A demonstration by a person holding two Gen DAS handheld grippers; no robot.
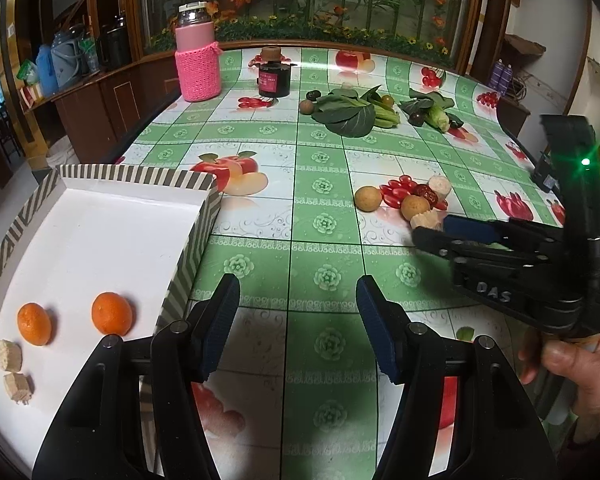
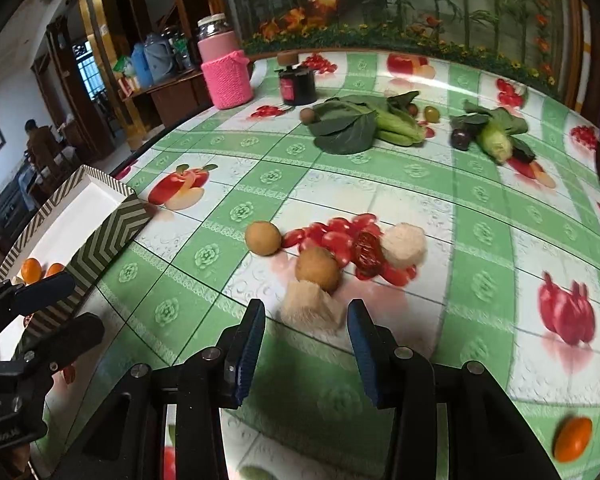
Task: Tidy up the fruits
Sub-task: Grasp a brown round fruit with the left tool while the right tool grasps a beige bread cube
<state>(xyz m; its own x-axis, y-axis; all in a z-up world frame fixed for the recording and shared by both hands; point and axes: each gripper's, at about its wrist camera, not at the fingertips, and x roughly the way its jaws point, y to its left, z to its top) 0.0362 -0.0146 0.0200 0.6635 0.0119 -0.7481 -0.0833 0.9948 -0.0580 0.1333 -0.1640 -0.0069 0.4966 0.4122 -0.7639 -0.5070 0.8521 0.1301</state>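
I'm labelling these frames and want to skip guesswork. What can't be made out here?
- Box: right wrist view, its floor is mostly hidden by its own striped wall.
- Jar: left wrist view, label text too small to read.
- Orange fruit: right wrist view, blurred at the lens edge.
- Pale chunk: left wrist view, partly covered by the right gripper.

soft, even daylight; the glossy desk (image 1: 324, 152) shows pale glare near its far edge. strong fisheye bending with dark corners in both views. the right wrist view is motion-blurred, the left sharp.
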